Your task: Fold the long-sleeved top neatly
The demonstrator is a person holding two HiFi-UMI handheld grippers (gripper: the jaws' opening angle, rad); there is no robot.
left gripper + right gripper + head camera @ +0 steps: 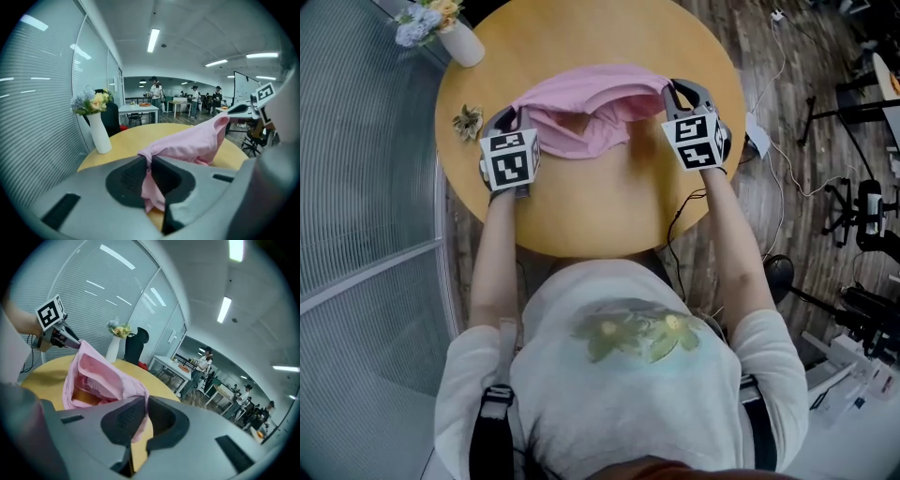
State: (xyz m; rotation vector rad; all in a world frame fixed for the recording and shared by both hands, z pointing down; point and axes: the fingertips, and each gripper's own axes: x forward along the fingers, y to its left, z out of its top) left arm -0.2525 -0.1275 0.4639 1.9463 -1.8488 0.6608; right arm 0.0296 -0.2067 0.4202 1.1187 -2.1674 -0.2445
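Hanging between the grippers: the pink long-sleeved top (581, 112), bunched, held up at its left and right ends and sagging in the middle over the far half of the table.
Top's lower folds: they seem to rest on the tabletop, though the head view does not settle it.
Left gripper (150, 159): jaws pressed together on a pinch of the pink cloth at the top's left end; a tuft of fabric hangs down between the pads on the camera's side, and the rest runs away to the right.
Right gripper (144, 401): jaws clamped on the cloth at the top's right end; the fabric opens into a loose pouch that stretches toward the other gripper.
Marker cubes: one sits on each gripper, facing up in the head view.
Arms: both bare forearms reach forward from the person's white shirt, one on each side of the top.
Table (609, 216): round, light wood, with the top spread between the two grippers.
Small dried flower (469, 120): it lies on the table just left of the left gripper, apart from the cloth.
Vase (461, 42): white, upright at the table's far left edge, with pale blue and yellow flowers (422, 19).
Glass wall (366, 159): ribbed blinds run along the left side.
Floor (769, 84): dark wood, with white cables (787, 159) to the right.
Background: people (154, 91) stand among desks far across the room.
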